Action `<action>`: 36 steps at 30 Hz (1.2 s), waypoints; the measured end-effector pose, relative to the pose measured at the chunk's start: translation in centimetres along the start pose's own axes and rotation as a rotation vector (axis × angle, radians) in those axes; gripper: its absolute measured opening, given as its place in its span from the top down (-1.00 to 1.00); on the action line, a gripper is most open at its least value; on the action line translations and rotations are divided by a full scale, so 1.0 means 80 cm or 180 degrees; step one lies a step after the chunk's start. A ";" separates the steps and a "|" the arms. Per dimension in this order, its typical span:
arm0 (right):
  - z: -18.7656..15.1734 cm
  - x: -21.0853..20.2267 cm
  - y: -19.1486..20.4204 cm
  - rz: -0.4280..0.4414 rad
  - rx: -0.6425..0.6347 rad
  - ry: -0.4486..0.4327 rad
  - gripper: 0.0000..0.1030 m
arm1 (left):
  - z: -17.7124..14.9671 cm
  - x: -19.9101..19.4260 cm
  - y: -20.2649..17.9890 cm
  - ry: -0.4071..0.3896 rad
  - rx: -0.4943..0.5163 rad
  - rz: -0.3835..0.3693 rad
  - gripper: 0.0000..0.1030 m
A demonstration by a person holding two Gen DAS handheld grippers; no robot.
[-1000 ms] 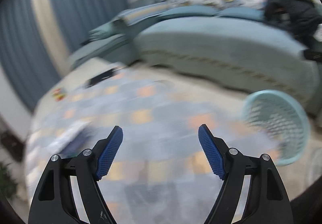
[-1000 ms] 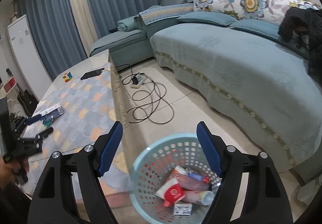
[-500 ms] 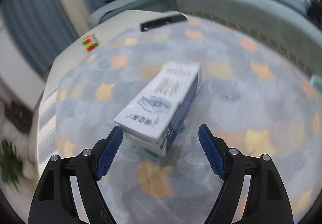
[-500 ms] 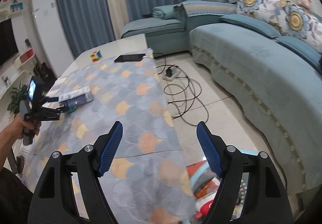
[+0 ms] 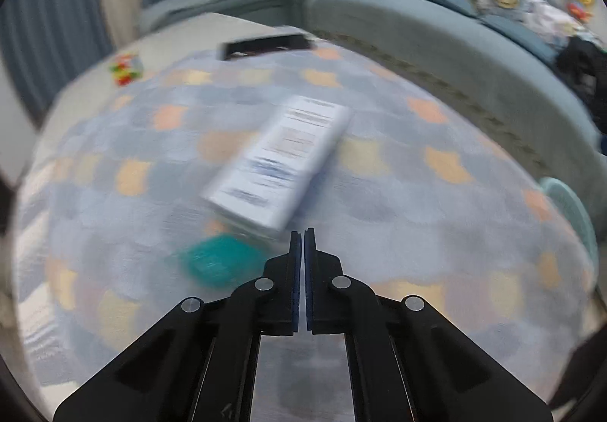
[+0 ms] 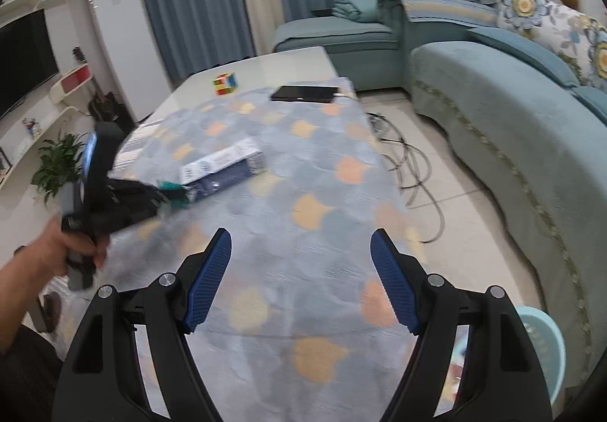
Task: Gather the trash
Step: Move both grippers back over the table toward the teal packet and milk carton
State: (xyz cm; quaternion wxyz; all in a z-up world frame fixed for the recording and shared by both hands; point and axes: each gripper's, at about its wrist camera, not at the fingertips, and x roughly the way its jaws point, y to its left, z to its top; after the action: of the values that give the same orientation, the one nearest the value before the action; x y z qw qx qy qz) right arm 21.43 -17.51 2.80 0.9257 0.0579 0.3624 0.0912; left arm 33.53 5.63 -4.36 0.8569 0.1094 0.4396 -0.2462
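Note:
A white and dark-blue carton (image 5: 277, 160) (image 6: 224, 168) lies on the patterned tablecloth (image 6: 303, 194). A small teal packet (image 5: 216, 262) (image 6: 172, 190) sits at its near end. My left gripper (image 5: 304, 232) hovers just short of the carton, to the right of the packet. Its jaws are closing, and the pads meet with nothing between them. The right wrist view shows a hand holding it at the table's left side. My right gripper (image 6: 301, 281) is open over the cloth's near part, holding nothing. The light-blue trash basket (image 6: 542, 338) (image 5: 573, 209) stands on the floor at the table's right.
A colour cube (image 6: 225, 83) and a flat black device (image 6: 305, 93) lie at the table's far end. Cables (image 6: 413, 171) trail on the floor between table and teal sofa (image 6: 512, 118). A plant (image 6: 57, 164) and shelves stand at the left.
The left gripper swung from the basket side to the carton on the table, then shut. The right gripper swung left, from above the basket to over the tablecloth, staying open.

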 end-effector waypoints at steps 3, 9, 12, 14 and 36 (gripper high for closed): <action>0.011 0.004 0.018 0.0066 -0.0016 -0.0039 -0.40 | -0.009 -0.009 -0.047 0.0119 0.0430 -0.0585 0.90; 0.028 -0.003 -0.020 0.0039 0.0454 -0.0150 -0.43 | -0.018 -0.041 -0.047 -0.0298 0.0563 0.0452 -0.28; 0.024 0.002 -0.050 0.0058 0.0803 -0.0103 -0.44 | -0.015 -0.037 0.001 -0.0331 0.0217 0.0698 -0.48; 0.018 0.008 -0.069 0.0076 0.1036 -0.0047 -0.44 | -0.015 -0.021 0.032 -0.0224 -0.0067 0.0644 -0.48; 0.050 0.153 0.024 0.0590 0.1113 0.0545 -0.45 | -0.022 -0.014 0.093 -0.0192 -0.0759 0.0373 1.00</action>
State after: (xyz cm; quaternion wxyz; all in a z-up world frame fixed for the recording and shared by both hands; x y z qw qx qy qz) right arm 32.75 -13.25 -2.04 0.8551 0.2428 0.4432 0.1162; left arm 35.61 13.01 -4.72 0.8895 0.0248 0.4326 -0.1450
